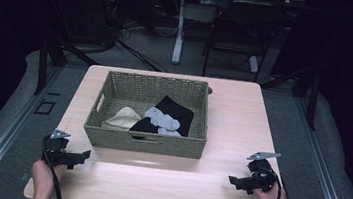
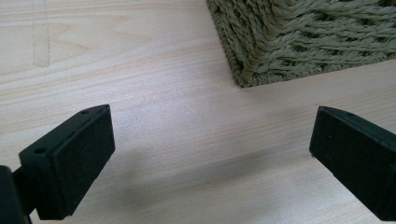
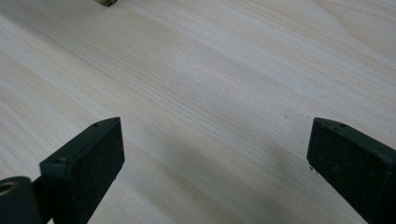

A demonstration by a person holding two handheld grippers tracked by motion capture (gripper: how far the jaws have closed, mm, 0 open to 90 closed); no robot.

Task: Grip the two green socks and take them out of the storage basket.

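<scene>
A woven green-brown basket (image 1: pixel 144 142) stands in the middle of the light wooden table (image 1: pixel 232 121). Inside it lie a black cloth (image 1: pixel 177 110), a grey-white cloth (image 1: pixel 162 119) and a cream cloth (image 1: pixel 123 117). My left gripper (image 1: pixel 82 156) rests low over the table's front left, just off the basket's near left corner (image 2: pixel 247 77); its jaws stand wide apart over bare wood. My right gripper (image 1: pixel 233 180) sits at the front right, also open (image 3: pixel 215 163) with nothing between its fingers. A hand holds each gripper from the near edge.
Bare tabletop runs between the two grippers in front of the basket. Behind the table stand a desk leg (image 1: pixel 178 39) and a dark chair (image 1: pixel 234 35), with cables on the floor. Grey padding and metal rails flank the table.
</scene>
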